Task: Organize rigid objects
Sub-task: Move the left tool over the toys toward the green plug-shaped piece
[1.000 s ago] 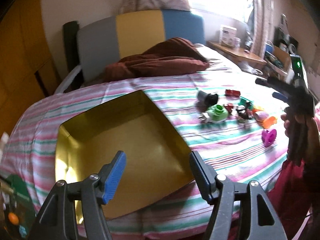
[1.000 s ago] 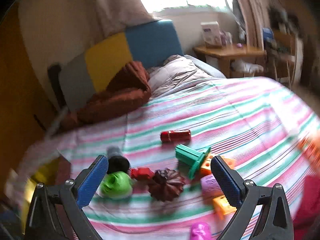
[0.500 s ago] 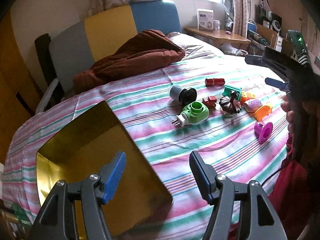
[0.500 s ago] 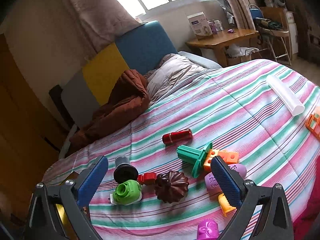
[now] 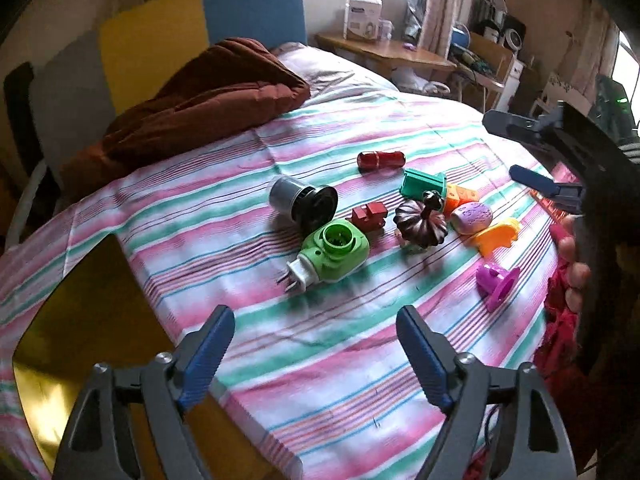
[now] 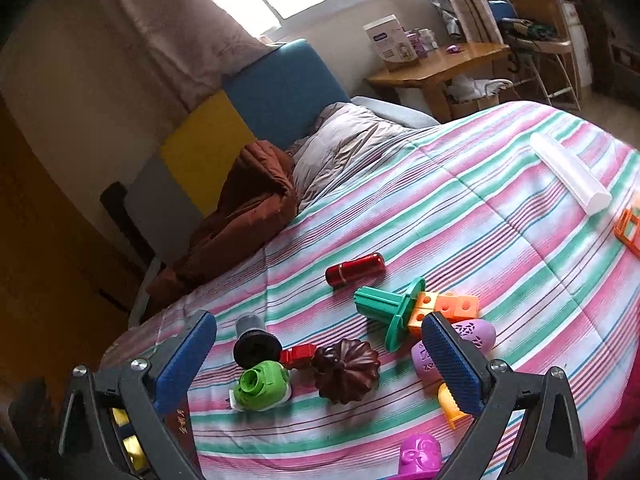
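Several small toys lie grouped on the striped bedspread point(image 5: 320, 360): a green plug adapter point(image 5: 334, 250), a grey-black cylinder point(image 5: 302, 202), a red capsule point(image 5: 380, 160), a dark fluted mould point(image 5: 420, 224), a teal flanged piece point(image 5: 424, 184) and a magenta spool point(image 5: 496, 282). My left gripper point(image 5: 314, 320) hovers just short of the adapter, its jaws opening with nothing between them. A gold tin box point(image 5: 80, 320) sits at its left. My right gripper point(image 6: 318, 322) stands open and empty above the mould point(image 6: 346, 370) and adapter point(image 6: 262, 386).
A brown quilt point(image 5: 192, 104) and a grey pillow point(image 6: 348, 144) lie at the head of the bed. A white tube point(image 6: 568, 172) and an orange frame point(image 6: 630, 226) rest at the far right. A wooden side table point(image 6: 436, 64) stands beyond the bed.
The left gripper swung right, from over the gold box toward the toys, and its jaws now stand wider. The right gripper stayed nearly in place with a slight roll.
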Demonstrator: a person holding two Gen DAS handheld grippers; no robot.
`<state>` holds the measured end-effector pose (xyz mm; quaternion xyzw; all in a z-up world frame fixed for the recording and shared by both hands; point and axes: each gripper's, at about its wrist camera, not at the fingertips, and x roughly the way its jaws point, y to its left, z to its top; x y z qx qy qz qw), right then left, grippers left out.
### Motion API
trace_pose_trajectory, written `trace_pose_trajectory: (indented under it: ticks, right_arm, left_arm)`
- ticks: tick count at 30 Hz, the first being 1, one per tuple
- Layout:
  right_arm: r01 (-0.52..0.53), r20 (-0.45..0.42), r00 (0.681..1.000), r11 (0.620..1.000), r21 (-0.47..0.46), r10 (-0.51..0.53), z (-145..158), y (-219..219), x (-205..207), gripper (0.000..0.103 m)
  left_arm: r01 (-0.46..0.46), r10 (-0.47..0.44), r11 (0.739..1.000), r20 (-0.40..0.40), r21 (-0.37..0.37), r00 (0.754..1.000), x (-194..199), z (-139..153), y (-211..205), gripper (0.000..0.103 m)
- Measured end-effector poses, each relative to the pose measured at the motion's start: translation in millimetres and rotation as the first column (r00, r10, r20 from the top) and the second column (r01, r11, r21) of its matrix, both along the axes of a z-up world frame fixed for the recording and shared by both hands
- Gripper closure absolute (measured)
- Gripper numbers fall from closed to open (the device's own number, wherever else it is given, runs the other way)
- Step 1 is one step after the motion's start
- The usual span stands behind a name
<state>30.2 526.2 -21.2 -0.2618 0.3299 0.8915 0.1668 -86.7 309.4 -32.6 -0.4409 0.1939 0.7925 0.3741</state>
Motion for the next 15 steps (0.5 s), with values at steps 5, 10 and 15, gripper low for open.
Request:
trace_pose_trajectory:
  ticks: [5, 10, 15]
  right_arm:
    - [-0.005, 0.012, 1.0, 1.0, 0.02, 0.005, 1, -3, 0, 0.0]
    - [0.025, -0.001, 1.0, 1.0, -0.001, -0.025, 1, 3, 6, 0.0]
    - [0.084, -0.048, 0.995, 0.996, -0.025, -0.086, 5, 13, 19, 0.0]
  left_arm:
    - [0.044, -0.042, 0.998, 0.037, -0.037, 0.998, -18, -16, 24, 0.02]
    - [0.129, -0.123, 0.988, 0.08, -0.083, 0.989, -32, -34, 51, 0.027]
    - [0.186, -0.174, 0.973, 0.093, -0.141, 0.98, -44, -50, 74, 0.028]
